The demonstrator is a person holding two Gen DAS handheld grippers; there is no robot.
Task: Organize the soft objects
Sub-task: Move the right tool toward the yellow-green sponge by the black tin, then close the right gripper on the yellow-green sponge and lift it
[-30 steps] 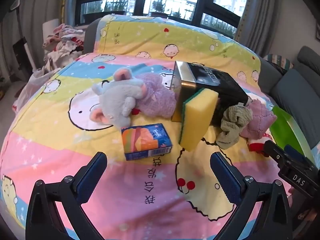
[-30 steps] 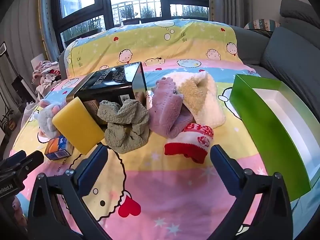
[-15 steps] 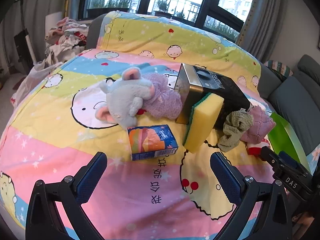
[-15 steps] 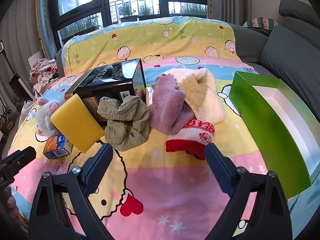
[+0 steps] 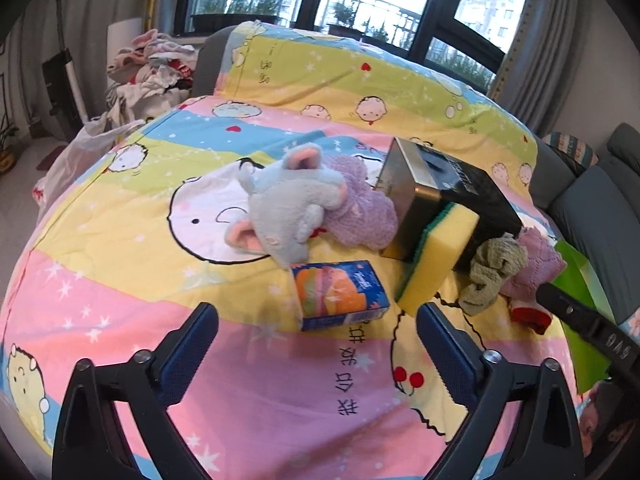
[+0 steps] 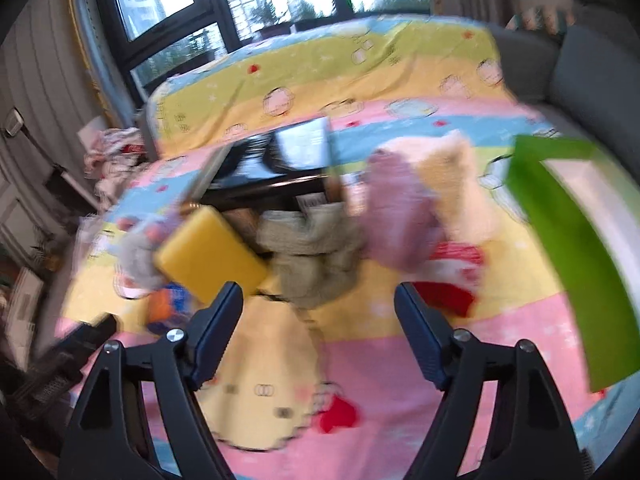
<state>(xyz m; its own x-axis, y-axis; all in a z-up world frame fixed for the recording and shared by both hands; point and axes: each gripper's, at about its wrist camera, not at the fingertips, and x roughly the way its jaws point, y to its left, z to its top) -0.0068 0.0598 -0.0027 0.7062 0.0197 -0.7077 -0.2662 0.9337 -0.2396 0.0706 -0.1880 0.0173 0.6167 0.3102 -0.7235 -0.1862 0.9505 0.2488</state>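
Observation:
On the cartoon bedspread lie a grey plush elephant [image 5: 288, 208], a lilac fuzzy cloth [image 5: 360, 212], a yellow sponge [image 5: 436, 256] leaning on a black box [image 5: 444, 188], an olive cloth [image 5: 492, 268], a pink knit cloth [image 5: 536, 264] and a red-and-white sock [image 5: 528, 316]. My left gripper [image 5: 316, 344] is open and empty, just short of a small tissue box [image 5: 340, 296]. My right gripper [image 6: 318, 328] is open and empty in a blurred view, in front of the olive cloth [image 6: 316, 252], with the pink cloth [image 6: 396, 208], a cream fleece [image 6: 460, 188] and the sock [image 6: 452, 276] behind.
A green box [image 6: 560, 236] with a white inside lies open at the right; its edge shows in the left wrist view [image 5: 580, 284]. A grey sofa [image 5: 600, 200] stands at the right. A laundry pile [image 5: 152, 64] sits beyond the bed at the left.
My right gripper has swung sharply, blurring its view, and its jaws have narrowed somewhat. My left gripper has drifted, so the objects sit a little further right and lower in its view.

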